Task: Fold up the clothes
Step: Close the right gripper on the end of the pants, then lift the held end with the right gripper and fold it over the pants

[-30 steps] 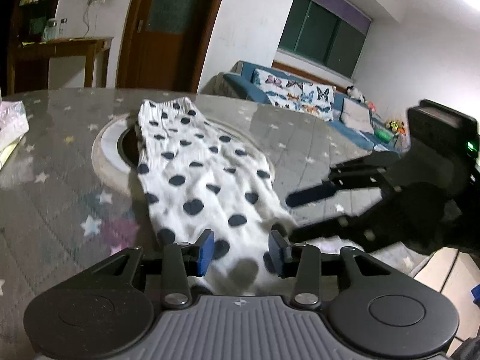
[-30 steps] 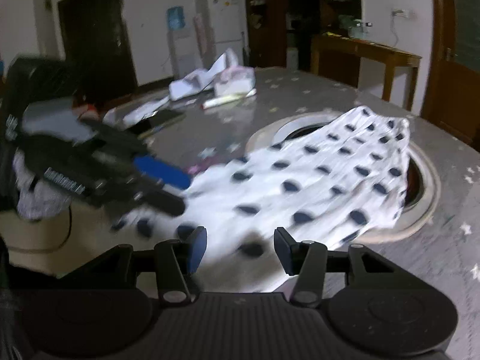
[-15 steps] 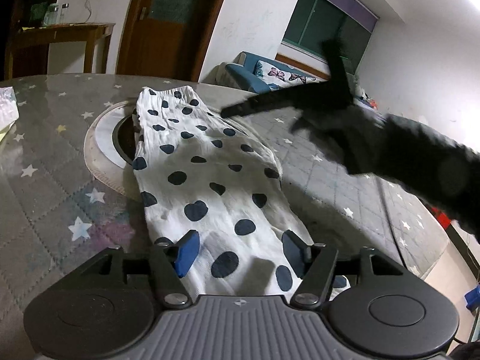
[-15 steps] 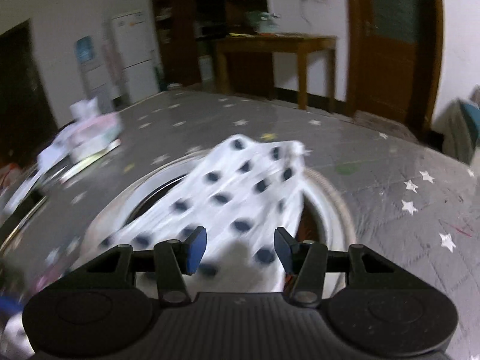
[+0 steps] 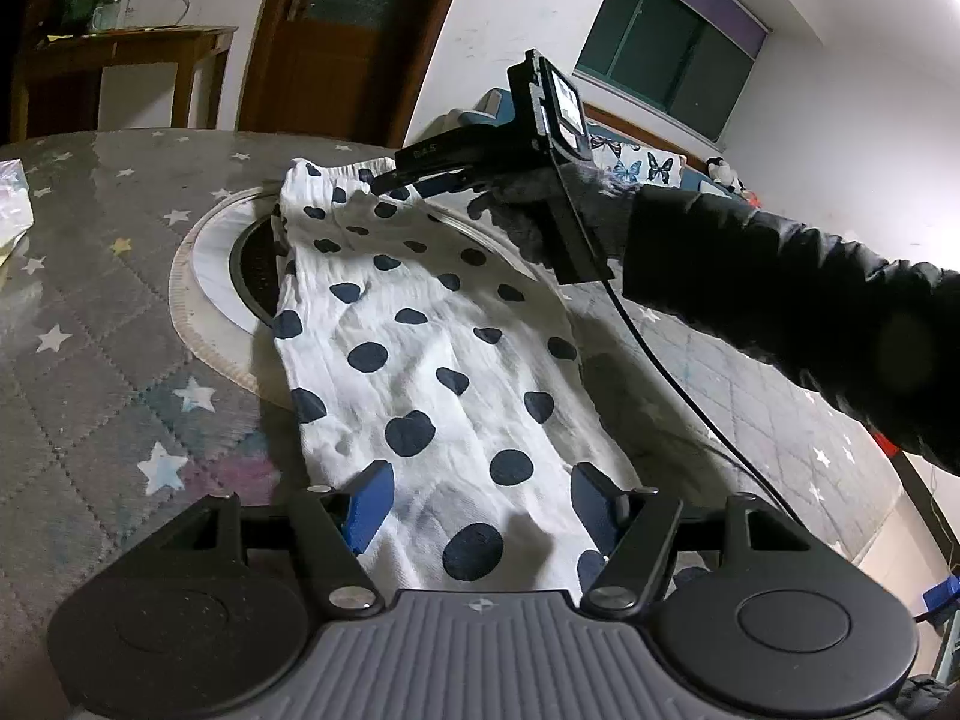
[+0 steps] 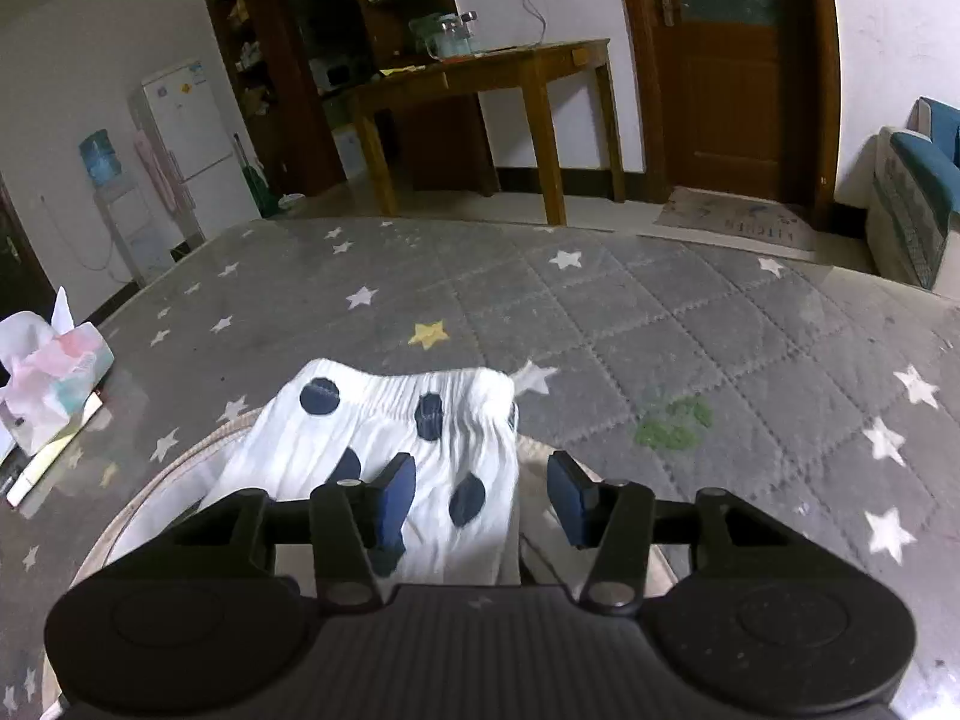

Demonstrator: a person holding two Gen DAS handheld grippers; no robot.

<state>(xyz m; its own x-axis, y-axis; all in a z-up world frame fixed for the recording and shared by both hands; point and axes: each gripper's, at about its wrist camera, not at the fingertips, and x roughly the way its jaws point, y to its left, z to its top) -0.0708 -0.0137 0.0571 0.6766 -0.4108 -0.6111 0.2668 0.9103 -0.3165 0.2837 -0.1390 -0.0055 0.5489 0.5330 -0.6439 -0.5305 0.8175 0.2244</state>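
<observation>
White trousers with dark polka dots (image 5: 420,354) lie stretched along the grey star-patterned table, waistband at the far end. My left gripper (image 5: 480,504) is open, its blue pads low over the near end of the cloth. My right gripper (image 5: 414,183) shows in the left wrist view, reaching over the far waistband. In the right wrist view my right gripper (image 6: 480,495) is open, holding nothing, above the right edge of the elastic waistband (image 6: 408,390).
A round inset with a pale ring (image 5: 204,276) lies under the trousers. A tissue pack (image 6: 48,378) and papers sit at the table's left. A wooden side table (image 6: 480,72), a door and a sofa (image 6: 918,192) stand beyond the table.
My right gripper has swung from the near end of the trousers to the far waistband. My left gripper has opened wider over the near end.
</observation>
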